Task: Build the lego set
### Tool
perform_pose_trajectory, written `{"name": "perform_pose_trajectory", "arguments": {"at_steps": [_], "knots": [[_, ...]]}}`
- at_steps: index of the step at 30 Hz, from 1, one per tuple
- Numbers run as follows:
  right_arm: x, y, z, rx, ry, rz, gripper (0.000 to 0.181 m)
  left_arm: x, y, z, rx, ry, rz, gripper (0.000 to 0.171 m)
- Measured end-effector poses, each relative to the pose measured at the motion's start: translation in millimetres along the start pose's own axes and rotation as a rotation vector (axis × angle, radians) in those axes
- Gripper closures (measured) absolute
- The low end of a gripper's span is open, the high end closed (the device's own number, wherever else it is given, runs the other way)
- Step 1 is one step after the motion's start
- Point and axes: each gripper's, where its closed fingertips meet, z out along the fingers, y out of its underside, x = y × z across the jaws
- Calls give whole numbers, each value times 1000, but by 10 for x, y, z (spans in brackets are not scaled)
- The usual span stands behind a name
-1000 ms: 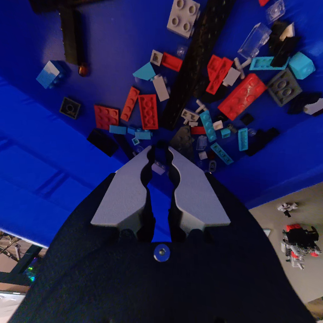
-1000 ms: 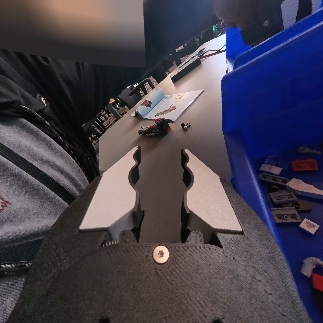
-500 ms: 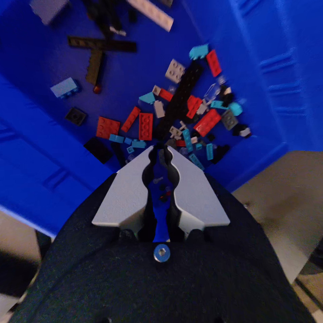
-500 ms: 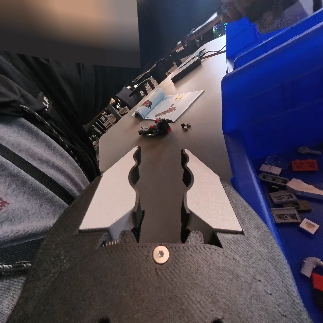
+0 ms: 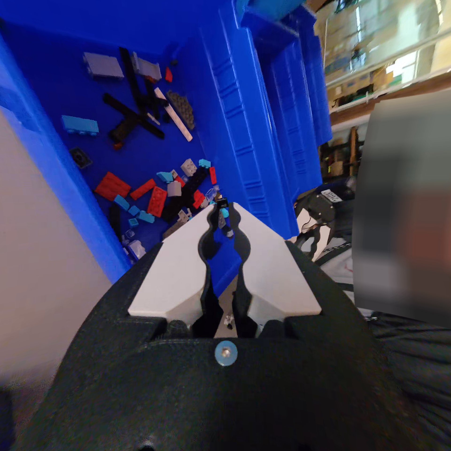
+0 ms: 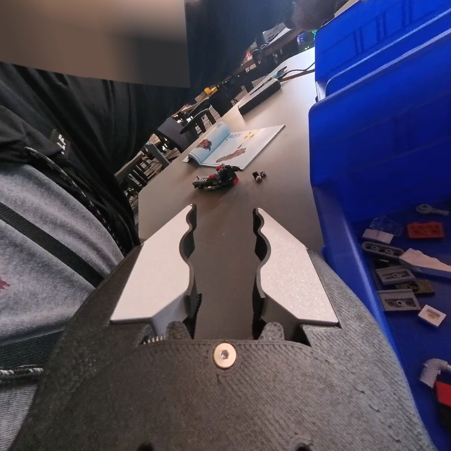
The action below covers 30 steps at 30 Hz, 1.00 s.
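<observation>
The left gripper [image 5: 223, 207] pinches 1 small black piece [image 5: 222, 204] above the blue bin [image 5: 246, 136]. The right gripper [image 6: 224, 211] gapes empty. The partly built model [image 6: 216, 180] waits mid-table; most bricks remain loose.

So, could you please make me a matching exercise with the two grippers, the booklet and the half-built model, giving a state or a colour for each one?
Things:
1. left gripper
2. right gripper
3. instruction booklet
4. partly built model

States:
A. lies open on the table
B. open, with nothing between its fingers
C. black, grey and red, just in front of the booklet
D. shut on a small black piece at its fingertips

Pairs: 1-D, 2-B, 3-A, 4-C
</observation>
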Motion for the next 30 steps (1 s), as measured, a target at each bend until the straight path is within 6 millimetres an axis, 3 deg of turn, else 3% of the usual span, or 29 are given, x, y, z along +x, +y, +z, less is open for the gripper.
{"name": "perform_pose_trajectory", "arguments": {"at_steps": [21,30], "knots": [[0,0,1,0,0,0,134,-54,-47,-83,46,13,-26,164],[1,0,1,0,0,1,134,-81,20,-42,-8,-70,27,164]]}}
